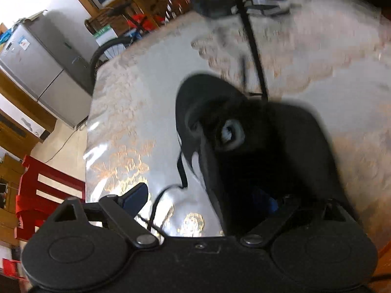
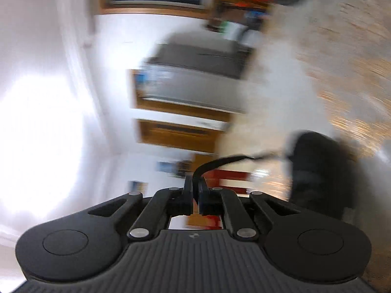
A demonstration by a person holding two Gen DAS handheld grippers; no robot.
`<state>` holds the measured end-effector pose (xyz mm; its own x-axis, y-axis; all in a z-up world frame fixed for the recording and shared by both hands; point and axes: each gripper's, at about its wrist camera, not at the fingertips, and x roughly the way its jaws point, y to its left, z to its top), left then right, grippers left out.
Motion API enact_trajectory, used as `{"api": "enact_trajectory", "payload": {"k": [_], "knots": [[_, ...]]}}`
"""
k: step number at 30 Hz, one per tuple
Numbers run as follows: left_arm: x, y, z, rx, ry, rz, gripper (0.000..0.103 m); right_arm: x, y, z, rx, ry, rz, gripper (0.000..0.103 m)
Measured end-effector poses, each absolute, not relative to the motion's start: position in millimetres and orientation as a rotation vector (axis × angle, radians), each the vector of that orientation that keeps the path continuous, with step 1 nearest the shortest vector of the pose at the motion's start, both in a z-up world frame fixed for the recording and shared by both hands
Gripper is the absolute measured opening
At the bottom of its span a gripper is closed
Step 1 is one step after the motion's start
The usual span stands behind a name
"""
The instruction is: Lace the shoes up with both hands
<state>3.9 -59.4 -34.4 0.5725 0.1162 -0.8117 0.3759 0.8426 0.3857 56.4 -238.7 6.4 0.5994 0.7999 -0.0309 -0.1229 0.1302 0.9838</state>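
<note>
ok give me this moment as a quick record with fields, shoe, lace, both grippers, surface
shoe: black shoe on the table, close in front of the left gripper, silver eyelet visible
lace: black lace runs from the shoe to the right gripper
left gripper: left gripper open wide, one finger each side of the shoe's edge, not pinching
right gripper: right gripper shut on the lace
surface: pale floral tablecloth
image quality: both views motion-blurred

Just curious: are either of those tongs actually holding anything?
Right tongs pinch the black shoelace near its free end. Left tongs are open around the black shoe, gripping nothing.
</note>
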Motion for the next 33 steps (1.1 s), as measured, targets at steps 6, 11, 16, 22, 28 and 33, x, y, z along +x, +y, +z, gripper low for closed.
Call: {"api": "enact_trajectory", "payload": {"k": [6, 11, 16, 22, 28, 33], "knots": [[11.3, -43.4, -34.2, 0.496, 0.970, -0.144, 0.091, 55.1, -252.0, 69.8, 1.121, 0.495, 0.812, 0.005], [8.4, -39.7, -26.6, 0.452, 0.972, -0.161, 0.091, 51.9, -262.0, 80.9, 0.728, 0.497, 0.581, 0.013], [-0.8, -33.3, -10.7, 0.356, 0.957, -0.230, 0.091, 56.2, -264.3, 45.2, 0.362, 0.756, 0.202, 0.060], [-11.8, -36.1, -5.0, 0.352, 0.959, -0.220, 0.091, 31.6, -255.4, 5.2, 0.365, 0.922, 0.263, 0.060], [-19.0, -39.6, -7.5, 0.375, 0.961, -0.182, 0.091, 10.4, -240.5, 12.0, 0.391, 0.863, 0.395, 0.059], [-19.2, -36.1, -13.0, 0.340, 0.977, -0.138, 0.091, -6.5, -218.0, 34.8, 0.193, 0.670, 0.532, 0.059]]}}
